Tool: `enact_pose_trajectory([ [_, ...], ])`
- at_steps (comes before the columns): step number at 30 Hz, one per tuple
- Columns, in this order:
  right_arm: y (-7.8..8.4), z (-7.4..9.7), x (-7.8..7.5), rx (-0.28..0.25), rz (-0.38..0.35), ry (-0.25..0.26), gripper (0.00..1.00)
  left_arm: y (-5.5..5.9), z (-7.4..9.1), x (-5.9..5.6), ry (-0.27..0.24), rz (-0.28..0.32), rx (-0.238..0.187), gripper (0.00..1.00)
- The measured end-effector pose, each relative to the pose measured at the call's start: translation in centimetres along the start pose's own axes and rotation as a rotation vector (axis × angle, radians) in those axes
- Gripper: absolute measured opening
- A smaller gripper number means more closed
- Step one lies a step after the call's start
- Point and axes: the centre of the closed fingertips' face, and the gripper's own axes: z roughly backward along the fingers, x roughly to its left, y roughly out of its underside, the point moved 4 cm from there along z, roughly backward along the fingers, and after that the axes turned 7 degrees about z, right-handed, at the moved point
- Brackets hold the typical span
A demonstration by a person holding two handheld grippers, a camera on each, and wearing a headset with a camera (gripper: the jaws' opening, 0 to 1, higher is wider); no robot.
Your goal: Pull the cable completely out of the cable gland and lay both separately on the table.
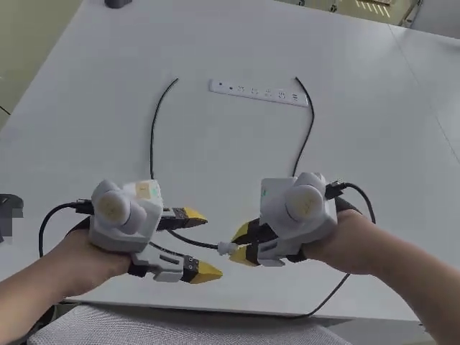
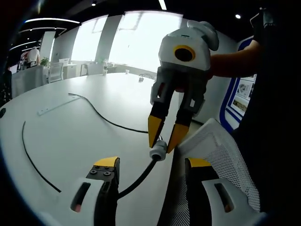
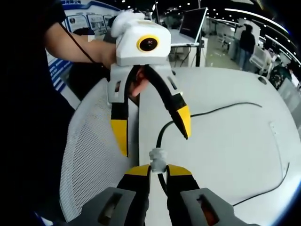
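Observation:
A white cable gland (image 1: 227, 248) hangs just above the table's near edge with a thin black cable (image 1: 190, 239) running out of it to the left. My right gripper (image 1: 238, 246) is shut on the gland (image 3: 158, 159). My left gripper (image 1: 203, 243) faces it with its jaws spread wide; the cable (image 2: 136, 181) passes between them untouched. In the left gripper view the right gripper (image 2: 162, 140) pinches the gland (image 2: 158, 150). In the right gripper view the cable (image 3: 163, 131) curves away over the table past the open left gripper (image 3: 153, 129).
A white power strip (image 1: 259, 92) lies far across the white table (image 1: 359, 144), its black cord (image 1: 310, 129) trailing toward me. A white mesh chair (image 1: 180, 327) sits under the near edge. People stand far back in the right gripper view.

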Motion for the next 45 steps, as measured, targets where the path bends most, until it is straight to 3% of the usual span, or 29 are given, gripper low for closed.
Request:
enact_pose_trajectory([
  [21, -0.60, 0.33, 0.08, -0.007, 0.030, -0.023, 0.07, -0.42, -0.75, -0.11, 0.061, 0.001, -0.031, 0.31],
  [32, -0.78, 0.15, -0.03, -0.004, 0.044, -0.027, 0.07, -0.28, -0.79, -0.21, 0.108, -0.002, -0.024, 0.18],
  [45, -0.60, -0.02, -0.29, -0.021, 0.061, -0.023, 0.08, -0.28, -0.92, -0.28, 0.099, -0.032, -0.027, 0.15],
])
